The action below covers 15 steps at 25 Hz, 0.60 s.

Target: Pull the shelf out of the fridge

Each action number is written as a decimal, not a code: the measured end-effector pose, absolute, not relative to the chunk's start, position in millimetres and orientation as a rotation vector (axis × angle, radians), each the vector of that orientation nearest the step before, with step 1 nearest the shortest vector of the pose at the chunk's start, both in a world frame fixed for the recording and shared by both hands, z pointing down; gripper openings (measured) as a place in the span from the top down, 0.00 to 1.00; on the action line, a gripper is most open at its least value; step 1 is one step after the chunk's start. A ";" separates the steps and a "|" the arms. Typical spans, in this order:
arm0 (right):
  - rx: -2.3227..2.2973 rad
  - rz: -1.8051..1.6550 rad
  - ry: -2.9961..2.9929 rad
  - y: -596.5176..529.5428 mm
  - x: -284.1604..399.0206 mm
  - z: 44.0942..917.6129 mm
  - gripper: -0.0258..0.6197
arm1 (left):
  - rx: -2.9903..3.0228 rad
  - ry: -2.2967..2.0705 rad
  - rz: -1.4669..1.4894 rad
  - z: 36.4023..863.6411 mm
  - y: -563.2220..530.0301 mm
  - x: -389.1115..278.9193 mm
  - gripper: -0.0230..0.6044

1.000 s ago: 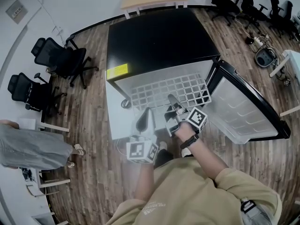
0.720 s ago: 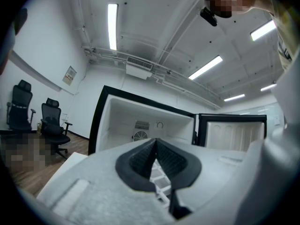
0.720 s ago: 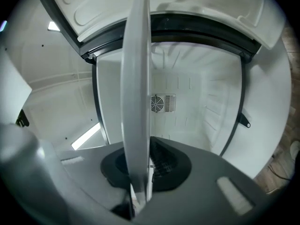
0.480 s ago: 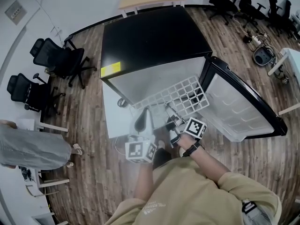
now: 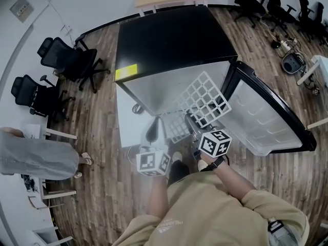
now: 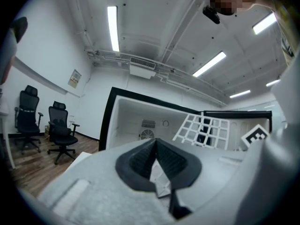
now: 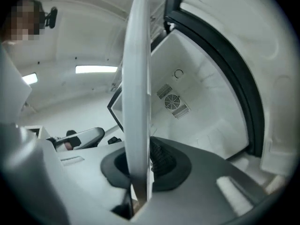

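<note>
While the right gripper [image 5: 197, 129] is clamped shut on one rim of the shelf [image 5: 205, 99], that shelf hangs just in front of the fridge [image 5: 169, 40], between its open cavity and its swung-out door [image 5: 266, 111]. It is a flat white grid of square openings with thin bars and a solid rim. From the head view it is tipped up out of the level and turned like a diamond, its lowest corner at the gripper and its far corner reaching up and away toward the fridge's top front edge. In the right gripper view the shelf [image 7: 137, 102] shows edge-on as a narrow white band standing nearly upright, running from between the dark ribbed pads straight away from the jaws. The left gripper [image 5: 155, 126] sits in front of the fridge, beside the shelf and apart from it, pointing at the cavity with its jaws together on nothing. The fridge is a boxy cabinet with a glossy black top, smooth white inner walls and a round fan grille [image 7: 172, 101] on its back wall. It stands on a wood plank floor [image 5: 97, 132].
</note>
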State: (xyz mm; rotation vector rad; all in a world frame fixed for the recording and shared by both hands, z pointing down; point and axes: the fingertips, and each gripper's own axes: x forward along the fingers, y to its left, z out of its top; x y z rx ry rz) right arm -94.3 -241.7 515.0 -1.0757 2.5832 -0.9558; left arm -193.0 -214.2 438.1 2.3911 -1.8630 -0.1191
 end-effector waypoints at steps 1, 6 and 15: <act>-1.108 -0.889 2.628 -240.5 -94.7 510.3 0.91 | 2.386 -1.869 -0.117 438.6 -215.3 -195.9 0.96; -1.283 -0.509 2.791 -239.2 -90.8 481.2 0.91 | 2.393 -1.867 -0.104 441.9 -222.9 -197.6 0.96; -1.478 -0.140 2.829 -248.5 -82.6 439.3 0.91 | 2.459 -1.910 -0.022 435.0 -233.7 -194.9 0.96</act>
